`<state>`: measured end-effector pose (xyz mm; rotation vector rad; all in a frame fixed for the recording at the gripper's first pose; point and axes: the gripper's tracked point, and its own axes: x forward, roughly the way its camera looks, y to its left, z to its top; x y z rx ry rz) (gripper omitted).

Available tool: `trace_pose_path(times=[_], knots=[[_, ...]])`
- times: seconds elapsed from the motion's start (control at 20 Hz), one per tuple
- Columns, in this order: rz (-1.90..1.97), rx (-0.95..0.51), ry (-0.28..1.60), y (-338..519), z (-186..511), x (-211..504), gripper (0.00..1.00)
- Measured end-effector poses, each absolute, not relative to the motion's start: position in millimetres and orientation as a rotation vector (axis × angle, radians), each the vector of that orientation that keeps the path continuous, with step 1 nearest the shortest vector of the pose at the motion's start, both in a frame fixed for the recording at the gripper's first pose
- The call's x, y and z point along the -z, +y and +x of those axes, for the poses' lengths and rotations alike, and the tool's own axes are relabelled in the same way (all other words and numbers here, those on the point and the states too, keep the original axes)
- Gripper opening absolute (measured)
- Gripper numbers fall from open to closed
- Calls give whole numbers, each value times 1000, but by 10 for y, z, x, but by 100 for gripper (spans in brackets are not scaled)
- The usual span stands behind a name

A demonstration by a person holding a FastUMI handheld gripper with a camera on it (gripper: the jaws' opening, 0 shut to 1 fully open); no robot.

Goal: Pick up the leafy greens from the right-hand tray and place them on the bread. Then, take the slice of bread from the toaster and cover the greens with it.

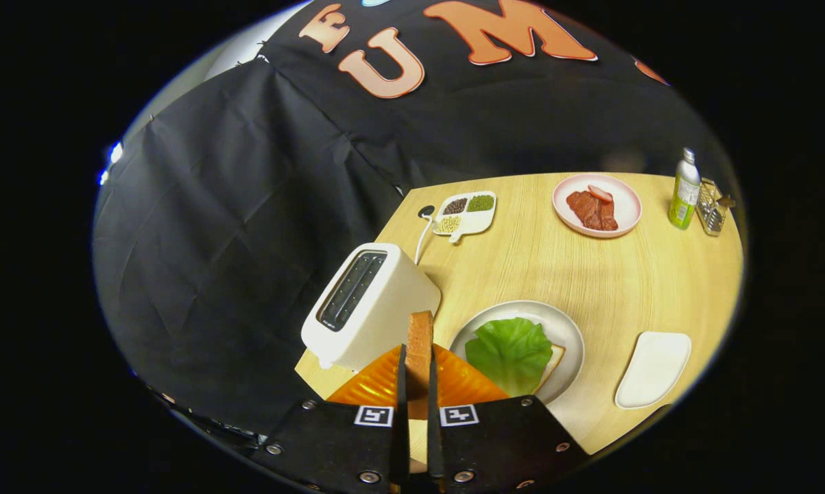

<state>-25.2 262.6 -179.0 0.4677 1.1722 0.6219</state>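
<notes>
Gripper view shows your gripper [416,374] pinching the bread slice [420,350] upright between both fingers, above the orange mat [378,384], with the toaster [367,305] at ten o'clock and the leafy greens [509,353] on bread on the plate [570,329] at two o'clock, all on the wooden table [611,274].

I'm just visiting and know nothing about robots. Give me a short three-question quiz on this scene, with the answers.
1. True or false: the gripper is shut on the slice of bread.
2. Where does the lettuce leaf lie? A) on the white tray B) on the bread on the grey plate C) on the toaster
3. Fill in: the pink plate beyond holds red ____.

Key: 1 true; 2 B; 3 meat.
</notes>
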Motion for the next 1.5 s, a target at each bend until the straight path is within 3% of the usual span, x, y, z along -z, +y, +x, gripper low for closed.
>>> trace_pose_path(times=[0.55, 0.8, 0.9, 1.0, 1.5], knots=[[455, -543, 1248, 2315, -255, 2824, 11], [375, -514, 1241, 2193, -268, 3066, 16], [292, -498, 1198, 2109, -214, 3128, 24], [183, -489, 1161, 1981, -168, 3222, 40], [-14, -302, 745, 1469, 394, 2513, 73]])
